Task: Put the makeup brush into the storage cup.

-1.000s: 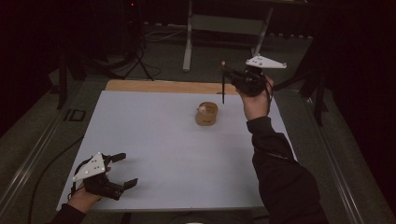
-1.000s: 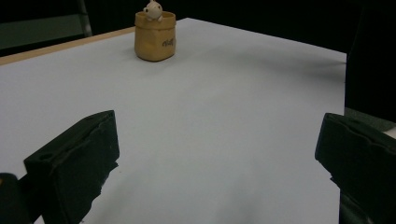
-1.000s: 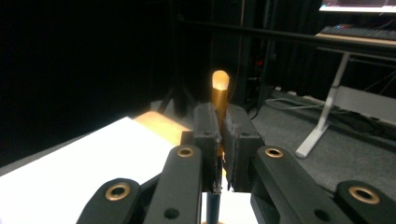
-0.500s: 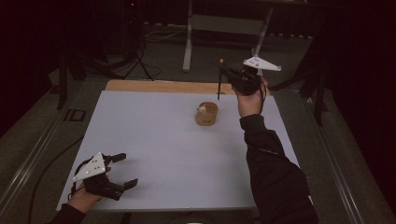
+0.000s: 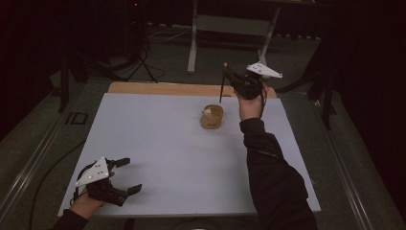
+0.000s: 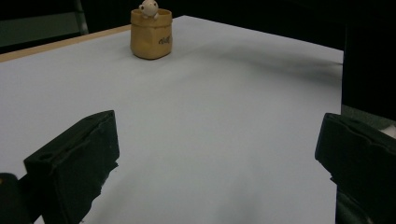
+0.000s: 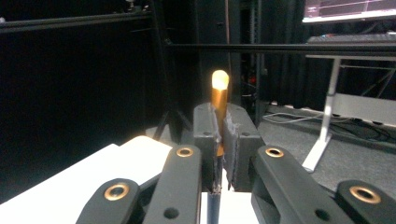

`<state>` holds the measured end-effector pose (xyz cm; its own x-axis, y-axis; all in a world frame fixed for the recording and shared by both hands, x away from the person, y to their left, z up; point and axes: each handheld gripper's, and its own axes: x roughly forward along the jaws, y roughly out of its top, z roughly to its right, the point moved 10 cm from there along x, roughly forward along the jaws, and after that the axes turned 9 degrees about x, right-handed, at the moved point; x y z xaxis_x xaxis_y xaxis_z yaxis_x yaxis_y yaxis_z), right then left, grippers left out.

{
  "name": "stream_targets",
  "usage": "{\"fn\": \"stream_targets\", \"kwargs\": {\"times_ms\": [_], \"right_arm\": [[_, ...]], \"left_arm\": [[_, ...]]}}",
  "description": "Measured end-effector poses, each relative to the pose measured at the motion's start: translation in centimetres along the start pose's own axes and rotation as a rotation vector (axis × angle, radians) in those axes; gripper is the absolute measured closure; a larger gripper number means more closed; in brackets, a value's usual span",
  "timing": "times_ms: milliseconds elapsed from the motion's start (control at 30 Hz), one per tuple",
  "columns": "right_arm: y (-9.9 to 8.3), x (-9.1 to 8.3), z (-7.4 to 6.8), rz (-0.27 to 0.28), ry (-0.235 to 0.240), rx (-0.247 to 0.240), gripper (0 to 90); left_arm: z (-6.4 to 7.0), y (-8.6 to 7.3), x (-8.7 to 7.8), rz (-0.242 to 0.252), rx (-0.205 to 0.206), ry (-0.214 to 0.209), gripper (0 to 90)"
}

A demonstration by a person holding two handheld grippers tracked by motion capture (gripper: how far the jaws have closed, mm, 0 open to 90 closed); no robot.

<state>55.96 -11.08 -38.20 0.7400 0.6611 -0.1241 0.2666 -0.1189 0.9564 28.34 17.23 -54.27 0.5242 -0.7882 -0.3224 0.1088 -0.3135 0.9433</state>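
Two grippers: right gripper (image 5: 229,76) pinching upright pen (image 5: 222,86) above tabletop's (image 5: 158,139) far edge, beside cup (image 5: 211,116). Left gripper (image 5: 125,176) spread wide, near-left corner.

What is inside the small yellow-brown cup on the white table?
A small pale round-headed figure peeks over the rim of the cup. Its head alone is visible; the cup's wall covers the rest of it and anything else inside.

left tool (image 5: 122,176) low, jaws wide apart | right tool (image 5: 229,74) raised, jaws clamped
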Motion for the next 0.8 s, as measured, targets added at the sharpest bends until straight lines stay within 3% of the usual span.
{"fn": "stream_targets", "kwargs": {"times_ms": [200, 400, 800], "right_arm": [[-1.3, 0.8, 0.8, -0.001, -0.026, 0.0, 84.3], [-2.5, 1.5, 1.4, -0.005, -0.029, 0.029, 84.3], [-5.3, 2.3, 2.3, -0.051, -0.052, 0.045, 84.3]], "left_arm": [[0.1, -0.1, 0.1, -0.006, 0.003, -0.006, 0.5], [0.1, -0.1, 0.1, -0.003, -0.001, -0.006, 0.5], [0.1, 0.0, 0.1, 0.003, 0.001, -0.005, 0.5]]}}
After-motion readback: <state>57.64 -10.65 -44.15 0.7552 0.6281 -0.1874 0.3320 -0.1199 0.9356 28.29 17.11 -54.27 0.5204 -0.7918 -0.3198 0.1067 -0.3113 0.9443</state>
